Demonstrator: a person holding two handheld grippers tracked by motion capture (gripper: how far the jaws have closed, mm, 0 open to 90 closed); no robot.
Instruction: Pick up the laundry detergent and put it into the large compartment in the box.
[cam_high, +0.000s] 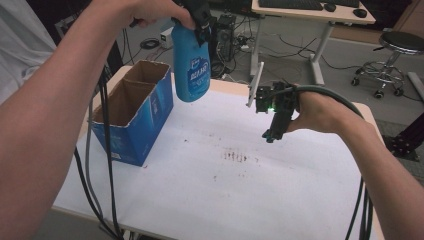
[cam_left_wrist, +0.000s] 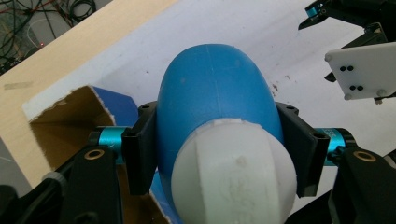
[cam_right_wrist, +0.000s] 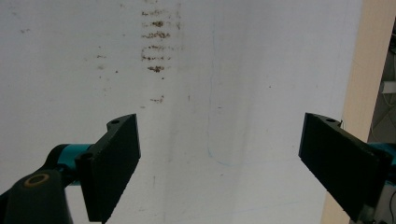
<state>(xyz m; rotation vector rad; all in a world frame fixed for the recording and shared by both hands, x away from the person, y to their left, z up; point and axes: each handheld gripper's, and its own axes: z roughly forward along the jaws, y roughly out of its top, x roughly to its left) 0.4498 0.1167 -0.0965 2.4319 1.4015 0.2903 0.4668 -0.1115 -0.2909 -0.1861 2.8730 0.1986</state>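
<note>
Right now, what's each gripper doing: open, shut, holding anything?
Left gripper: shut on the blue bottle, held in the air beside the cardboard box.
Right gripper: open, nothing between its jaws.

Beyond the white-covered table, a grey floor holds a desk, a stool and tangled cables.

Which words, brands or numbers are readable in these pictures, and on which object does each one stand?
No text can be read with certainty.
Blue bottle: a white label with large white characters below it, too blurred to read.
Blue cardboard box: pale print on its side, too small to read.
White table cover: brown stains, no writing.
</note>
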